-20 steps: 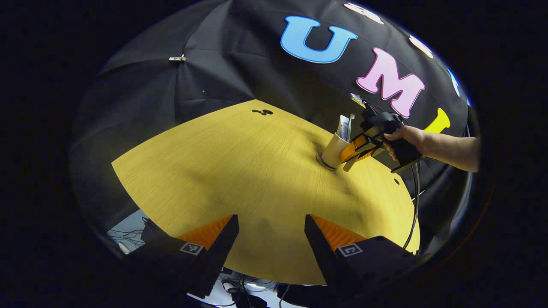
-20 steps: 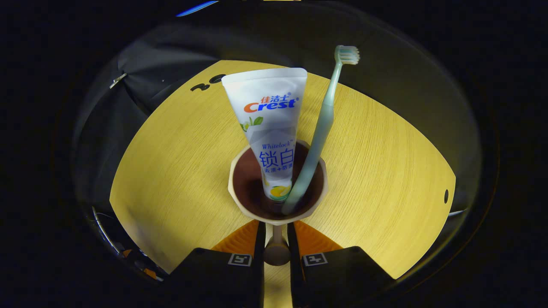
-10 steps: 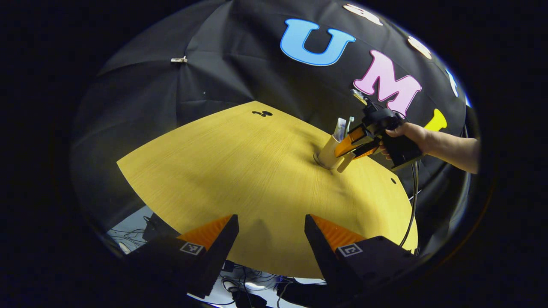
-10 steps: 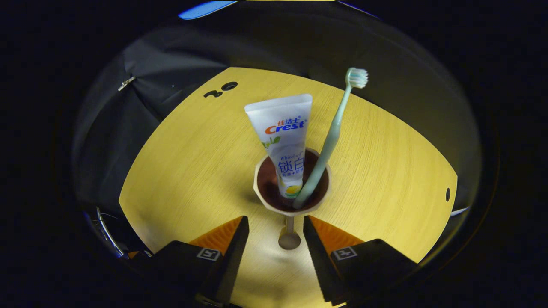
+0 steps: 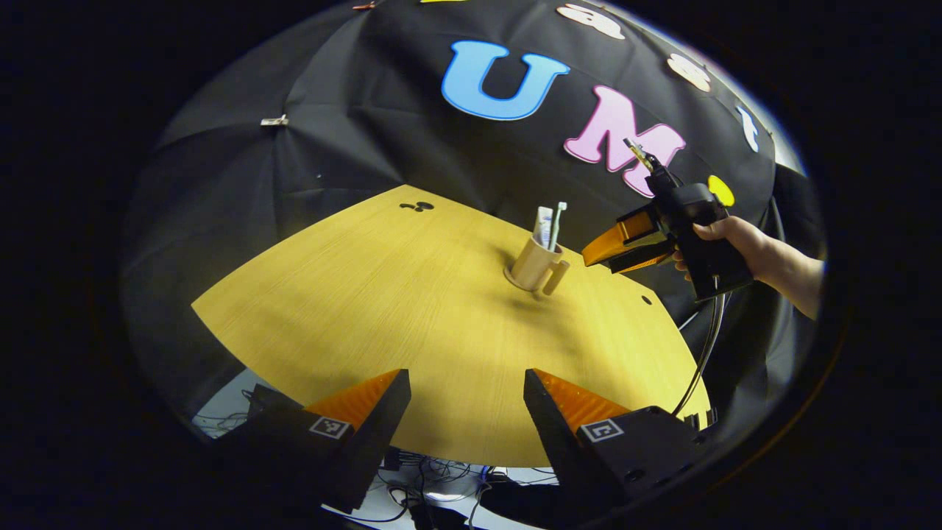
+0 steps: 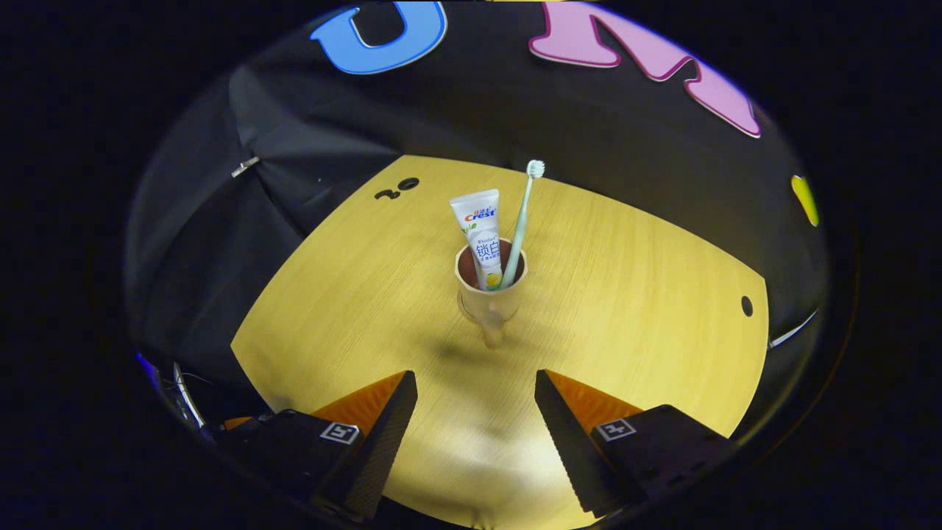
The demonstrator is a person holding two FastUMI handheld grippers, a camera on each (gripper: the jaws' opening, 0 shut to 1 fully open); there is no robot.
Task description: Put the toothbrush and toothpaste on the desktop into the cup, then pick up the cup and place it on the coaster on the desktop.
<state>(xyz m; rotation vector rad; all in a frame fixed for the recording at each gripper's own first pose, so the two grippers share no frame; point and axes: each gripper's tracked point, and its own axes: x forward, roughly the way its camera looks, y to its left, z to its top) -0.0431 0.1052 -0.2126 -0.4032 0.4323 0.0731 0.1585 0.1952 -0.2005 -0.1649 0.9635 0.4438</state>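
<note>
Now both my jaws hang apart — nothing between them. The cup [image 6: 489, 294] stands upright on the bench [image 6: 625, 280], toothpaste [image 6: 482, 232] and toothbrush [image 6: 521, 221] inside.

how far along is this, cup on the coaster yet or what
Done: the toothbrush and toothpaste stand in the cup, and the cup sits on what looks like the coaster. In hand: nothing; the right tongs and left tongs are open, apart from the cup. Left: seemingly nothing.

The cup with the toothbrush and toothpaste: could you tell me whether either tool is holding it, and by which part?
Nothing is held. The right tool is open and apart from the cup; the left tool is open too.
</note>
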